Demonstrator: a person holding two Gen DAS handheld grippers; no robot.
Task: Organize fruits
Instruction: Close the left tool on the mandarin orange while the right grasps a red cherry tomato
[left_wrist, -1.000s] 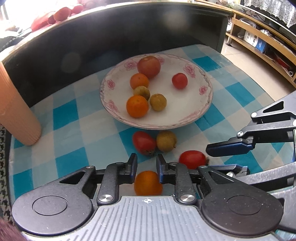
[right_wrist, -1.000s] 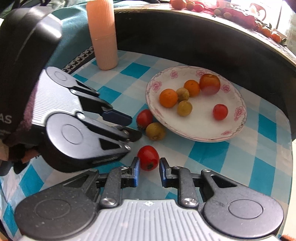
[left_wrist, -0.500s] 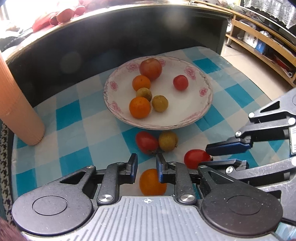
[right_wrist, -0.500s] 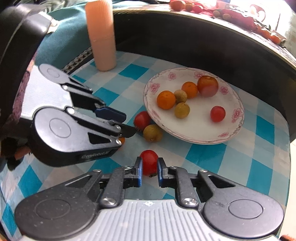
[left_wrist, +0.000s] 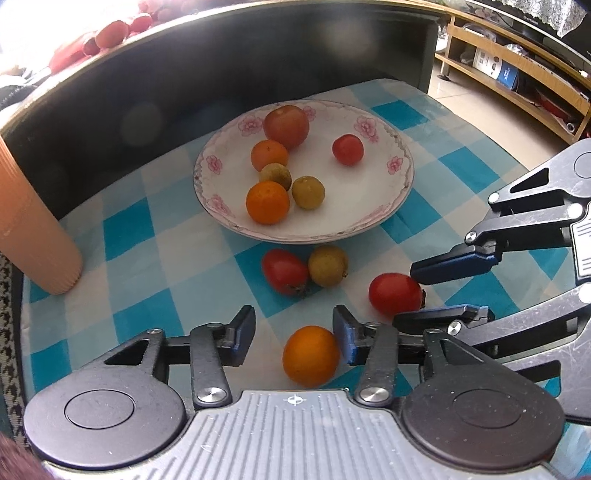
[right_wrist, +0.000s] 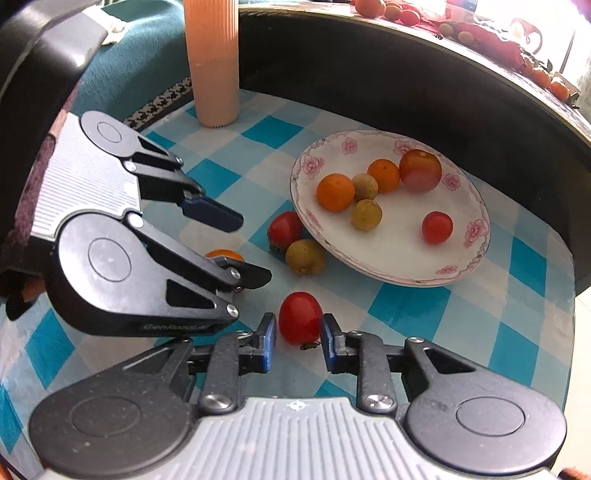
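Left claw (left_wrist: 293, 341): spread wide around the loose orange (left_wrist: 311, 355); right pad touching its side, left pad well apart, likely so as to straddle it before any squeeze.
Right claw (right_wrist: 298, 341): spread, pads just beside a red tomato (right_wrist: 300, 323) on either flank; cannot tell whether touching; no firm pinch apparent.
Orange and tomato: both on the checked cloth (left_wrist: 129, 229) of the desk, near side, short of the plate (left_wrist: 400, 192).
Plate: white with pink flowers, far centre; held two oranges, two greenish fruits, one large reddish fruit, one small tomato; presumably the target for the loose fruit.
In the way: a second tomato (left_wrist: 284, 271) and a greenish fruit (left_wrist: 328, 266) lay touching each other just beside the plate's near rim, between the claws and the plate; judged best cleared by lifting over rather than sliding.
Crowding: claws close together, right one's lower finger near the left one's right finger; some risk of a knock.
Around: a ribbed peach cup (right_wrist: 211, 62) far left, upright; dark curved wall (left_wrist: 221, 81) behind.
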